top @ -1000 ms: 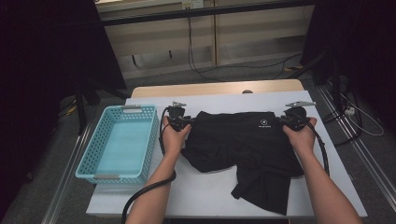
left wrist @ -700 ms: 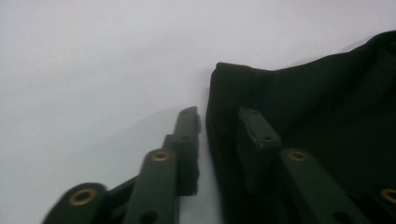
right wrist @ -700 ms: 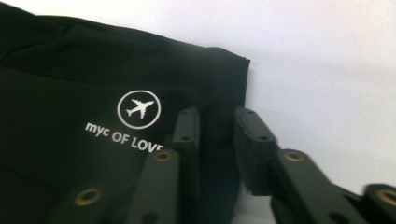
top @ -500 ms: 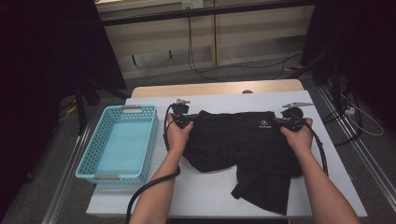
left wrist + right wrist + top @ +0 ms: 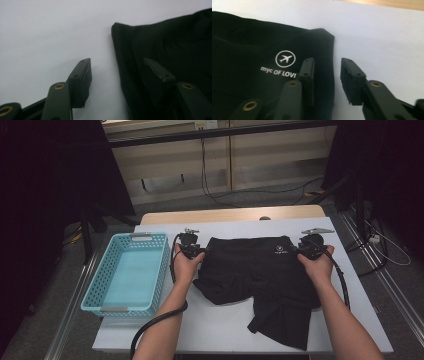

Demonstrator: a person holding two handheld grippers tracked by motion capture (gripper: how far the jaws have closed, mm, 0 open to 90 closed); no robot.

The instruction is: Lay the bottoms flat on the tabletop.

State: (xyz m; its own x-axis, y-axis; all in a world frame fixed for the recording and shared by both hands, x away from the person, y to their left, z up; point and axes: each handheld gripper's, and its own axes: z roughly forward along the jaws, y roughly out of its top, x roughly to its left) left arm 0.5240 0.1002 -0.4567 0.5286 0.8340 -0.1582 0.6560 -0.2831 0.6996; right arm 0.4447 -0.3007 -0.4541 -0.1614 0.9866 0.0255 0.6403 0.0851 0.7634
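Black shorts (image 5: pixel 260 270) lie spread on the white table (image 5: pixel 225 330), waistband at the far side, one leg reaching toward the front edge. My left gripper (image 5: pixel 200 251) sits at the waistband's left corner and my right gripper (image 5: pixel 295 251) at its right corner. In the left gripper view the gripper (image 5: pixel 116 62) has one jaw over bare table and the other over the shorts (image 5: pixel 175 37). In the right gripper view the gripper (image 5: pixel 327 61) straddles the edge of the shorts (image 5: pixel 242 42) beside a white aeroplane logo (image 5: pixel 284 58). Both pairs of jaws have just been opening, and no pad presses the cloth.
A light blue plastic basket (image 5: pixel 100 305) stands with nothing in it at the table's left side, close to my left forearm. Bare white tabletop lies in front of the shorts and behind the waistband. Cables trail from both grippers along the forearms.
The hands have hardly moved at the waistband corners. The shorts lie much as before, with the waistband resting on the table.
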